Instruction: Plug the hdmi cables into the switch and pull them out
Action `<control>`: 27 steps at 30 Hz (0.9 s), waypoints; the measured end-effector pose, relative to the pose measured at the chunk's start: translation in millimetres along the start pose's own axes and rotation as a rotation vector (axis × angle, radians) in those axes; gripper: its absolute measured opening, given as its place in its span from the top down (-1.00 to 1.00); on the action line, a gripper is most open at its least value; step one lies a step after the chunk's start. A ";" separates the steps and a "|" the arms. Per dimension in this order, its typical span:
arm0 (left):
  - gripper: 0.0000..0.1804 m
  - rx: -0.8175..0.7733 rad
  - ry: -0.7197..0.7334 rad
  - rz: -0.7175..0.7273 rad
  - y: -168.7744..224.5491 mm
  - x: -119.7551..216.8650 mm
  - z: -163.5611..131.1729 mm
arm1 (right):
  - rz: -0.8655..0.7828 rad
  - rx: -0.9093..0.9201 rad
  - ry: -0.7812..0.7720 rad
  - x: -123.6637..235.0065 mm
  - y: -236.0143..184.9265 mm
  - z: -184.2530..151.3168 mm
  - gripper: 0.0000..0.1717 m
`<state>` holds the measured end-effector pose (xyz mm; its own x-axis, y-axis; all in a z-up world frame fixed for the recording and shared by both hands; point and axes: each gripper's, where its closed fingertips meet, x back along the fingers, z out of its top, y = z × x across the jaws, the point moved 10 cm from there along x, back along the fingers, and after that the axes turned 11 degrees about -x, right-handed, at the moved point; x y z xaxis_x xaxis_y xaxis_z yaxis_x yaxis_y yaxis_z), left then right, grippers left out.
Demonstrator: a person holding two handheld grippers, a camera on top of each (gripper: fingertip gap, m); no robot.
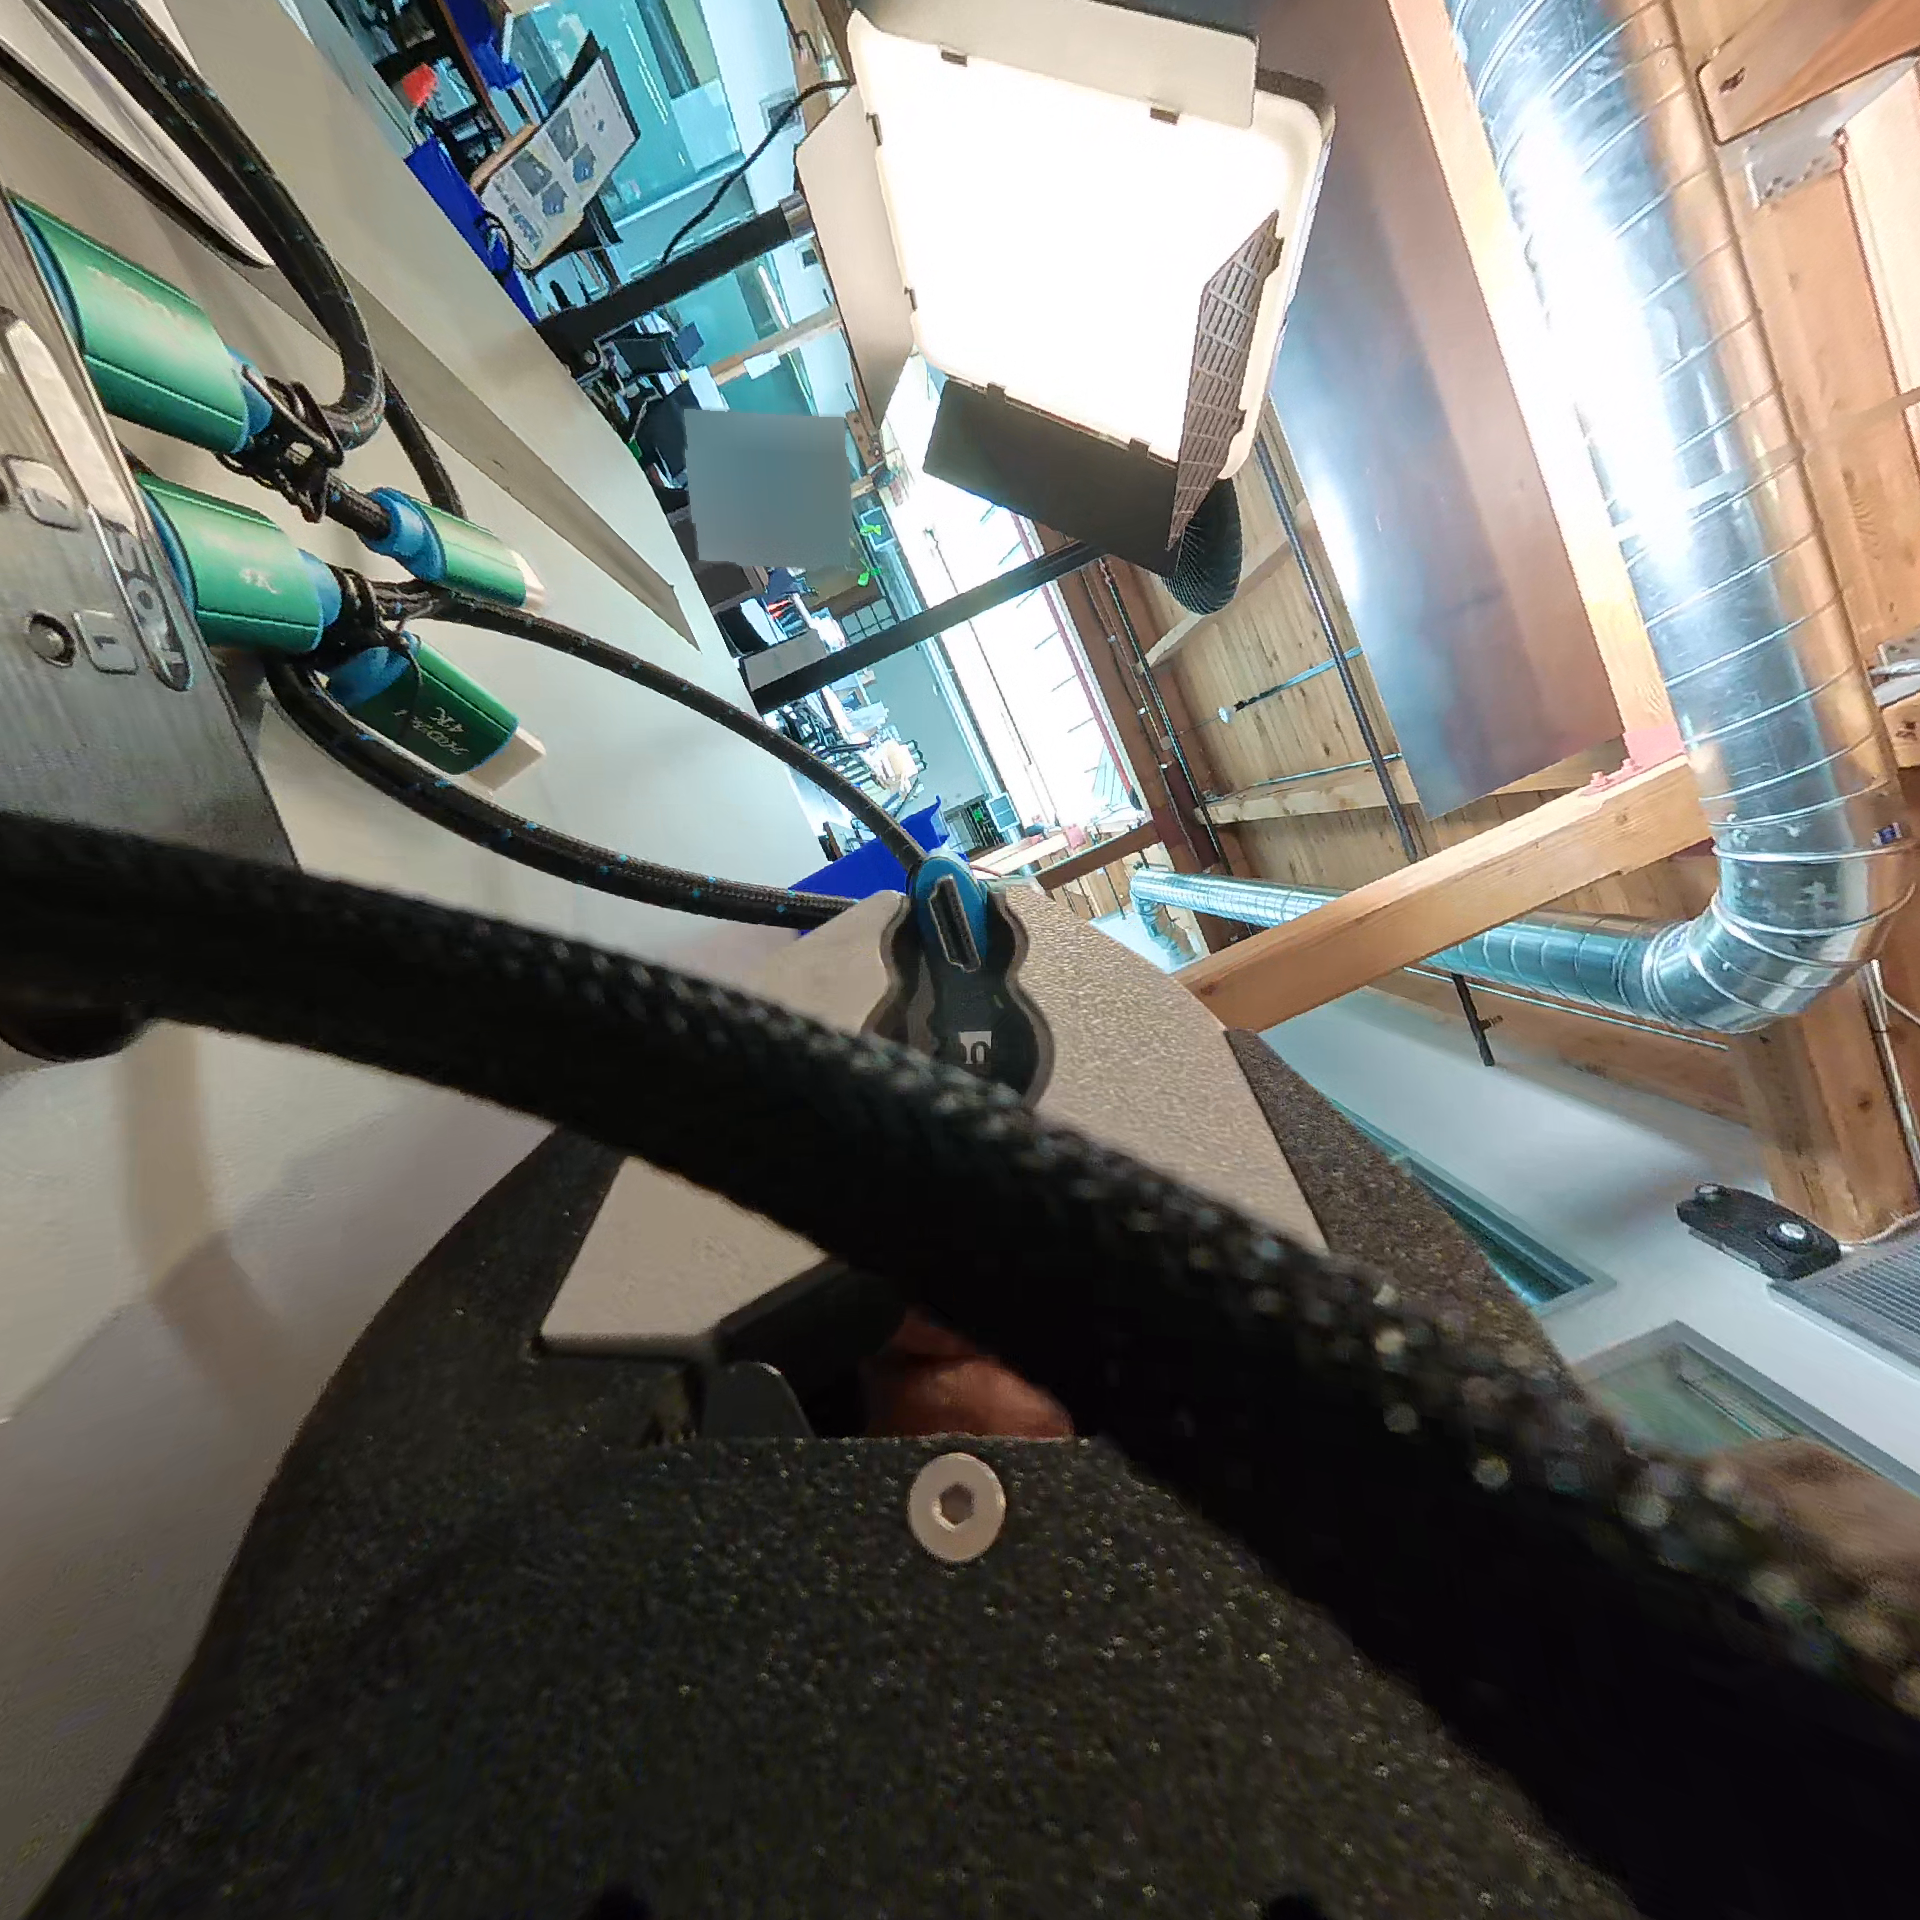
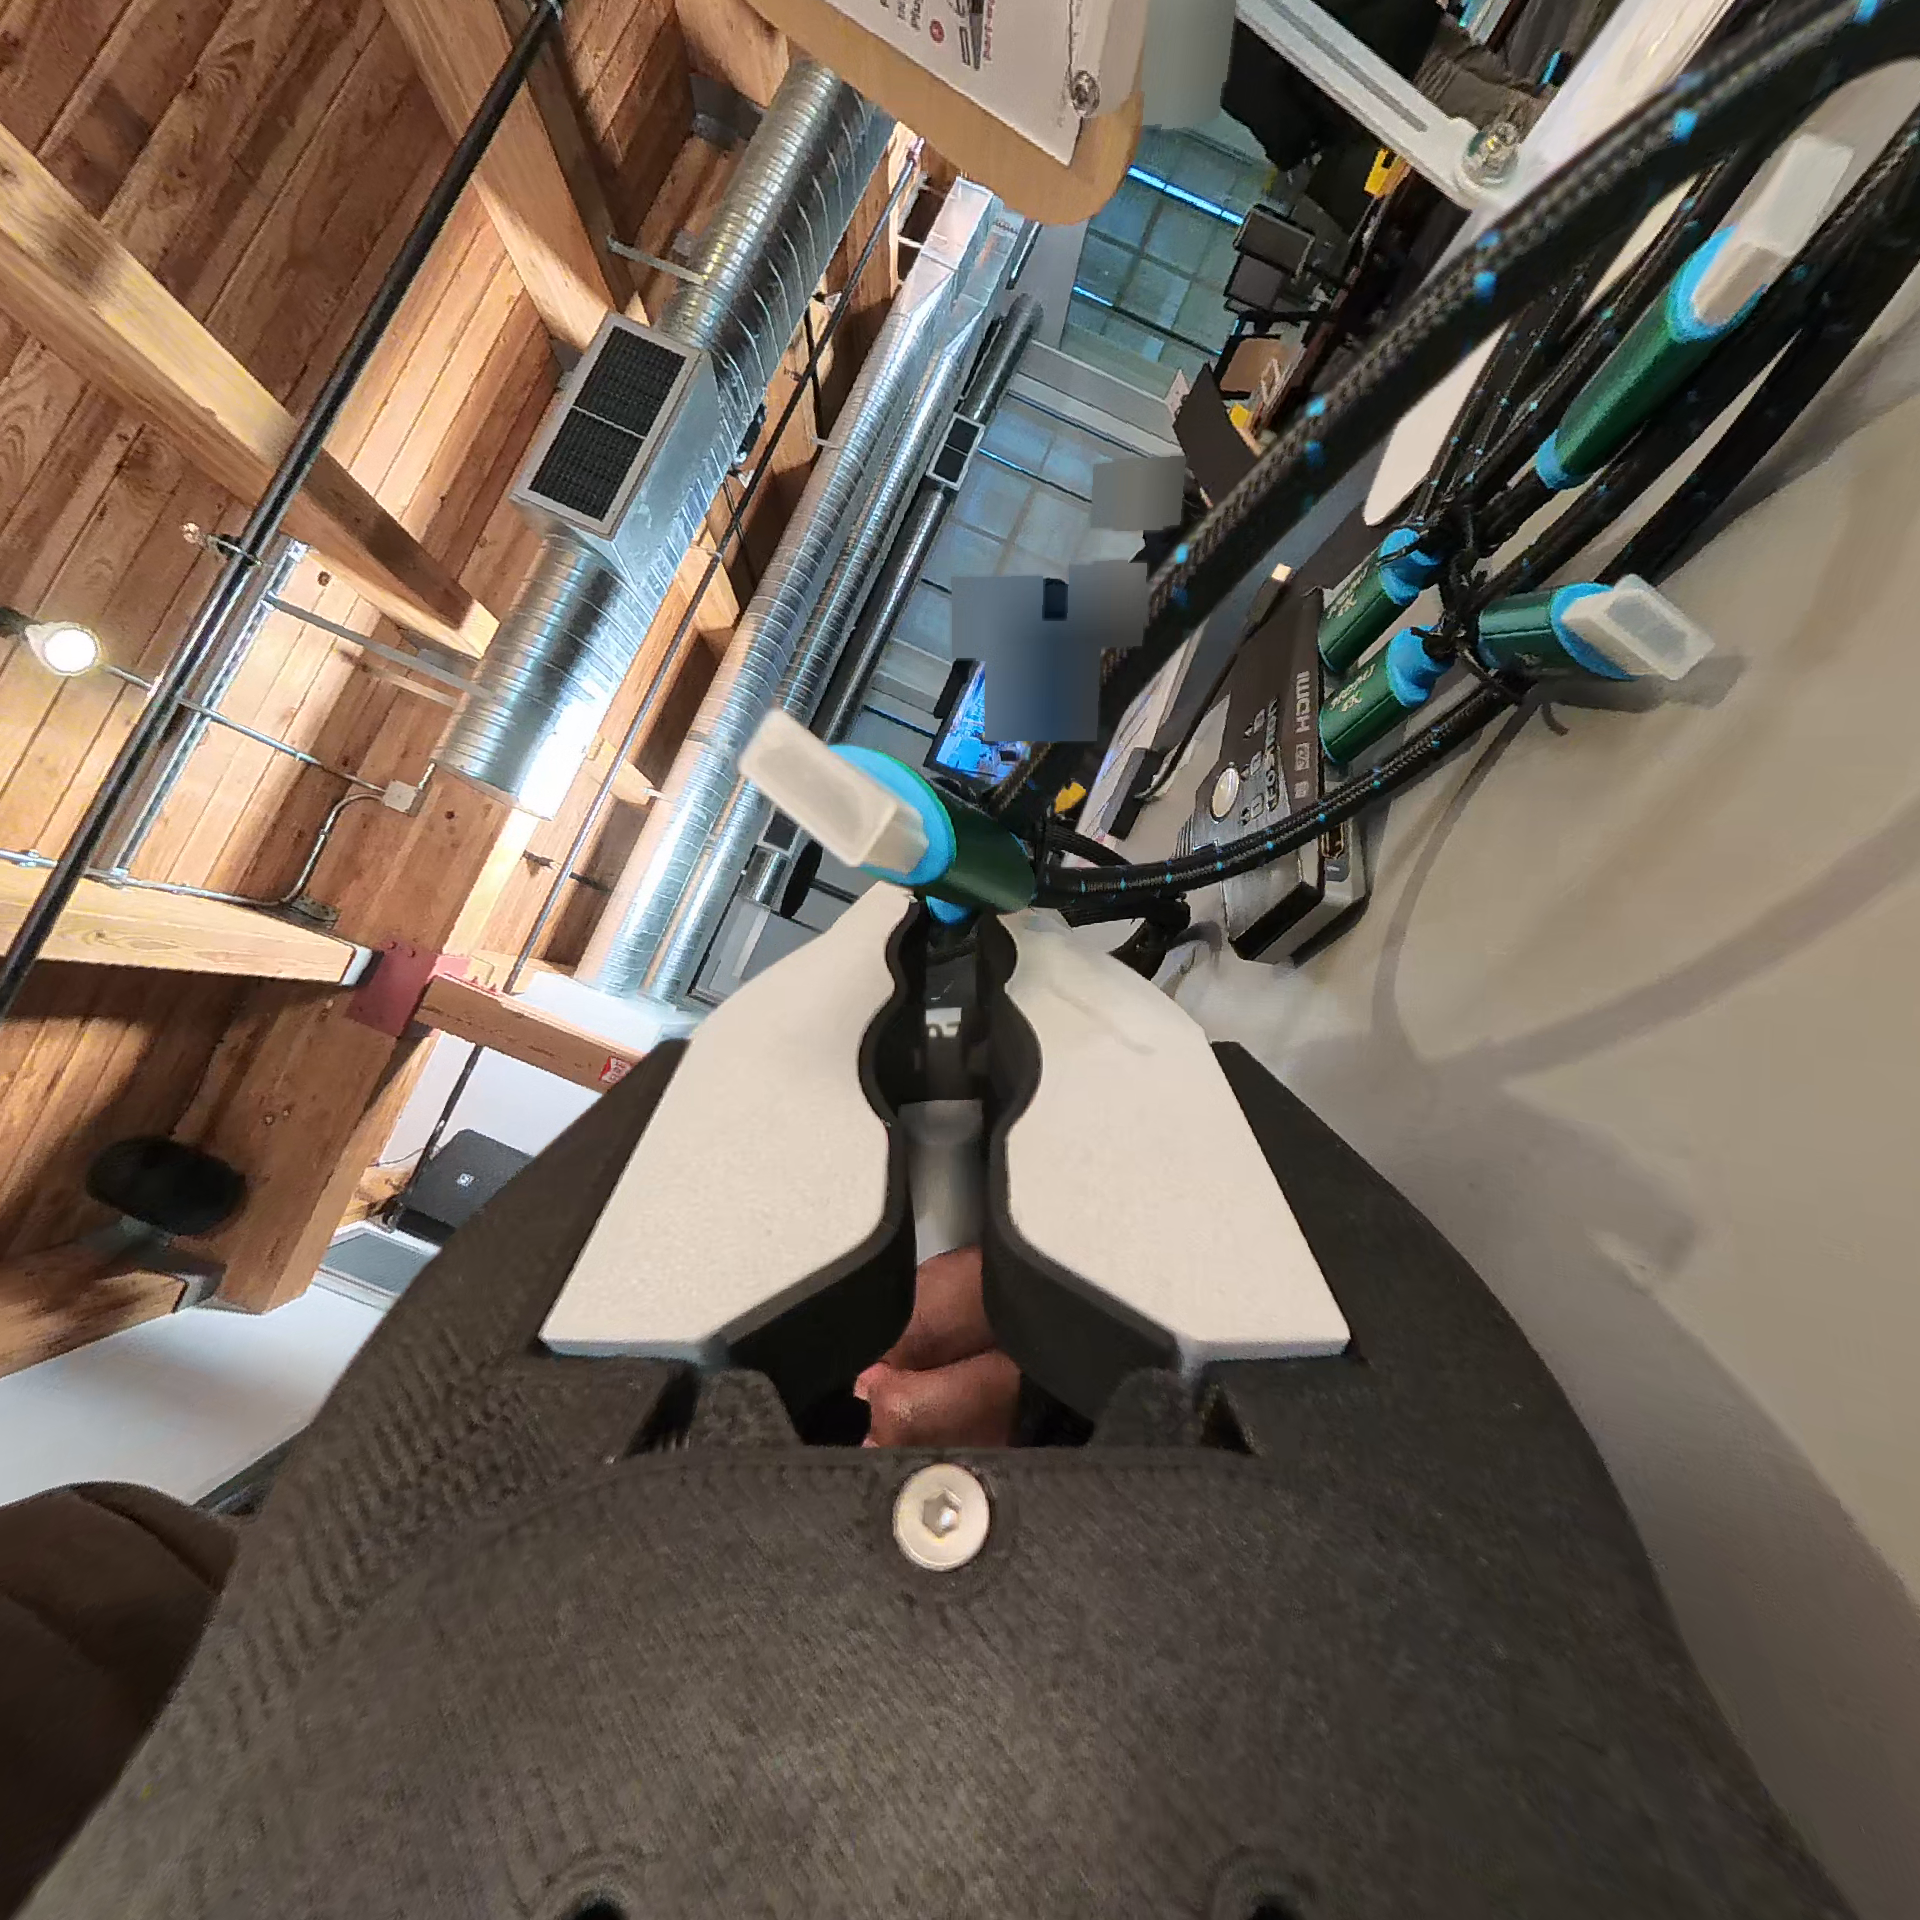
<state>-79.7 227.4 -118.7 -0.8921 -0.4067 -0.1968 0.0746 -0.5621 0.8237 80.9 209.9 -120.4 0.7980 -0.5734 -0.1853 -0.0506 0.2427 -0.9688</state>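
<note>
In the left wrist view my left gripper is shut on a blue-collared cable plug whose bare metal end faces the camera. Its black braided cable arcs back toward the black switch box, where green plugs are plugged in. Another thick braided cable crosses close in front of the camera. In the right wrist view my right gripper is shut on the blue end of a cable, right under a green plug with a clear cap. The switch box also shows in the right wrist view, to the right.
Loose green plugs with clear caps lie on the white table among tied cable loops; more of them show in the right wrist view. A bright light panel hangs overhead. Metal ducts and wooden beams run behind. The tips of both grippers are at nearly the same place.
</note>
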 end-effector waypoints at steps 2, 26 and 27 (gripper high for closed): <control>0.86 0.000 -0.006 -0.006 -0.3 0.7 1.0 | -0.003 0.005 -0.007 0.0 -0.4 0.4 0.91; 0.86 -0.023 -0.067 0.019 0.0 1.7 4.0 | 0.002 -0.047 -0.020 0.0 3.0 1.2 0.88; 0.86 -0.025 -0.072 0.017 0.0 1.9 4.5 | 0.013 -0.063 -0.021 -0.2 3.9 0.9 0.88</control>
<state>-83.4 229.8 -116.7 -0.9201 -0.3644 -0.1435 0.1002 -0.5734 0.8131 81.1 211.6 -123.9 0.8093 -0.5538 -0.1956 -0.0986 0.2001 -0.9748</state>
